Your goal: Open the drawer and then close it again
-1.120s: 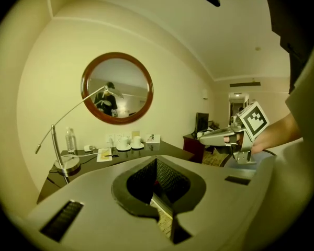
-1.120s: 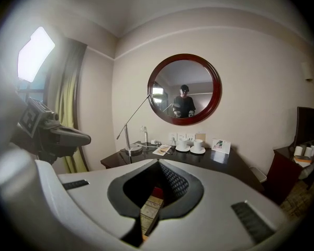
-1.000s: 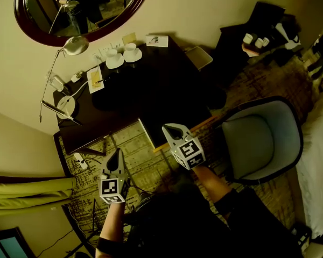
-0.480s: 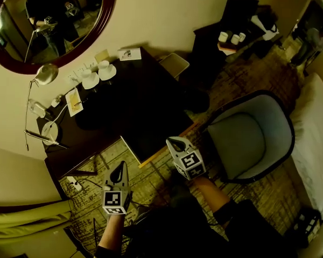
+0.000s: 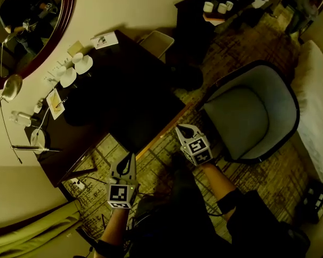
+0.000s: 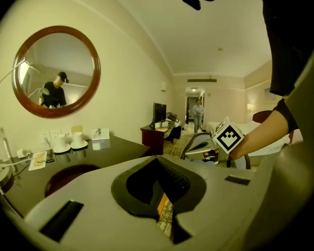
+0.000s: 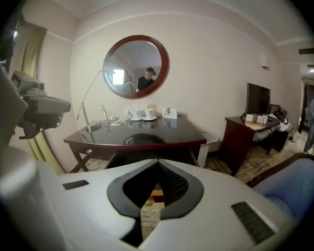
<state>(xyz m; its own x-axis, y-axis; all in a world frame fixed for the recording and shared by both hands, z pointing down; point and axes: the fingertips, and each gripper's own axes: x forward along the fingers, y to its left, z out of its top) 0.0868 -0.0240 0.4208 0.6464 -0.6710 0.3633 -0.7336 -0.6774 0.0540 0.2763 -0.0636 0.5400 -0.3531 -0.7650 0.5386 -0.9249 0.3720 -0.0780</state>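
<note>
Head view: mirror (image 5: 21, 20) partly off-frame

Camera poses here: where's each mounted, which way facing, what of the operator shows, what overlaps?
Head view: on the head, steeply down on desk and armchair; left gripper, right gripper, forearms show.
Left gripper view: on that gripper, along its shut jaws, over the desk down the room; right gripper's cube and a forearm show.
Right gripper view: on that gripper, along its shut jaws, facing the desk front and mirror.
Shared: all three hold the desk, cups and mirror.
</note>
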